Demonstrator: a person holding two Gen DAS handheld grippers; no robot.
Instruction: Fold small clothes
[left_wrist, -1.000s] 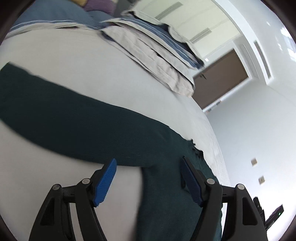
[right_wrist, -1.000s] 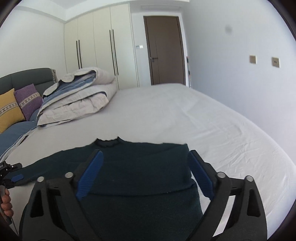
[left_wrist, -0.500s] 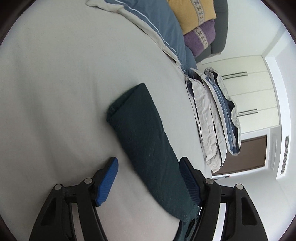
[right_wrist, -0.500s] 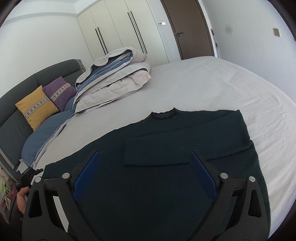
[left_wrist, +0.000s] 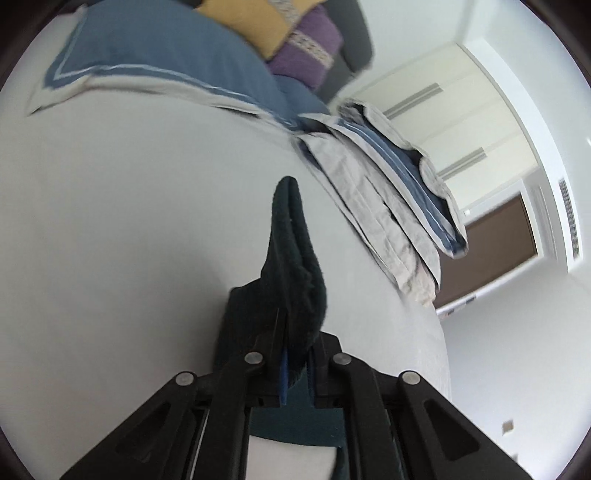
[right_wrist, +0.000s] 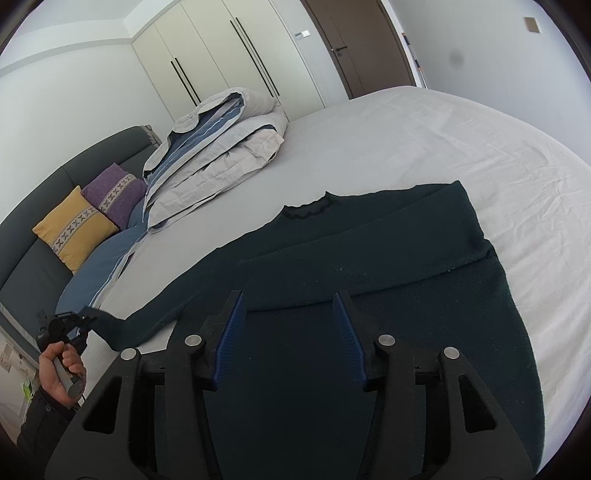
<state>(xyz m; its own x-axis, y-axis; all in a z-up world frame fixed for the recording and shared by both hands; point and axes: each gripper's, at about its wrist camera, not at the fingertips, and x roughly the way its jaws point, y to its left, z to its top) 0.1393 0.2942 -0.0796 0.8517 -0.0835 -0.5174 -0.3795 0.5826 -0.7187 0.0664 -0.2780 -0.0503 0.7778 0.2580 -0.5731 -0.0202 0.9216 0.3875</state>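
A dark green sweater (right_wrist: 369, 295) lies flat on the white bed, neck toward the far side. Its right sleeve is folded across the chest. Its left sleeve (right_wrist: 155, 317) stretches out to the left. My left gripper (left_wrist: 286, 354) is shut on the cuff of that sleeve (left_wrist: 291, 266), which bunches up between the fingers; it also shows in the right wrist view (right_wrist: 68, 325) at the far left. My right gripper (right_wrist: 291, 339) is open and empty, hovering over the sweater's body.
A folded grey and blue duvet (right_wrist: 221, 147) lies at the far left of the bed. Yellow (right_wrist: 74, 229) and purple (right_wrist: 114, 192) cushions lean on the dark headboard. A blue pillow (left_wrist: 155, 66) lies near them. Wardrobes and a brown door stand behind.
My left gripper has moved along the sleeve to its cuff and shut on it. My right gripper has narrowed a little and tilted down over the sweater.
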